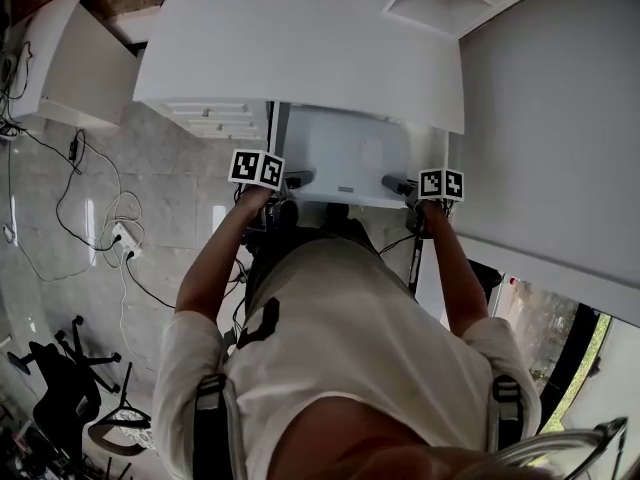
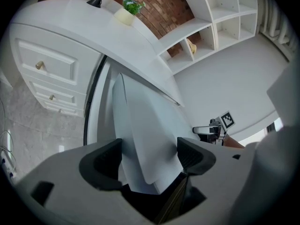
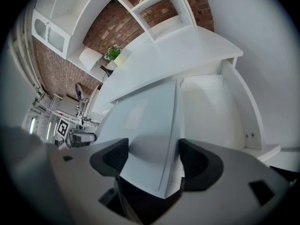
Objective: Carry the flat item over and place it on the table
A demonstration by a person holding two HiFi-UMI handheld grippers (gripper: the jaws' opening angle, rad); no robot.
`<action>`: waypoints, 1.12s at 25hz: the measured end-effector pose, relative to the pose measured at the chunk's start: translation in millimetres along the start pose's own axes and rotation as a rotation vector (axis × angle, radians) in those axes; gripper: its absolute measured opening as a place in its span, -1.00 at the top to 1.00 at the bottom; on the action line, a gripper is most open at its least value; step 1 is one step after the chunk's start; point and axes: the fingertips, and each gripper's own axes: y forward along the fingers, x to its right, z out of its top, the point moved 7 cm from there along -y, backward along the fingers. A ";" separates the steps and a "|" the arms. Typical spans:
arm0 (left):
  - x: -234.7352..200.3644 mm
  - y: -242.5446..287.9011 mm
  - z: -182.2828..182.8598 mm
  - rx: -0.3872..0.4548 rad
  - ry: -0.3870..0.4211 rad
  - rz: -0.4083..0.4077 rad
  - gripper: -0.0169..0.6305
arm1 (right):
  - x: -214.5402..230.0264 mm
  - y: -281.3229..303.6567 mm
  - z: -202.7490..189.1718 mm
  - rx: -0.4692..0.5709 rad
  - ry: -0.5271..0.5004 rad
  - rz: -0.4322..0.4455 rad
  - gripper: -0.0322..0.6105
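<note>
Head view first: flat panel hangs in the air between the left gripper and the right gripper. It is just before the near edge of the white desk and not yet laid on it.

Left gripper view: the jaws stand wide and press on the panel's end from both sides.

Right gripper view: the same, wide jaws clamped on the panel.

I judge the carrying nearly done; raising the panel over the edge and setting it down remain.

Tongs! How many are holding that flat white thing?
2. The left tongs clamp the flat white panel at its left side. The right tongs clamp its right side. No others show, and none seem hidden.
</note>
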 end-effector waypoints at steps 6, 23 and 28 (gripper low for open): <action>-1.9 -6.6 -4.0 0.001 0.005 -0.015 -0.18 | -8.2 -3.1 -8.3 0.017 0.009 -0.006 -0.16; 50.2 -8.6 -32.6 0.059 0.023 0.040 -0.18 | 17.6 -39.0 -33.5 0.090 -0.014 0.084 -0.17; 66.9 -4.1 -40.1 0.079 0.059 0.076 -0.18 | 32.8 -45.4 -41.9 0.113 -0.002 0.119 -0.17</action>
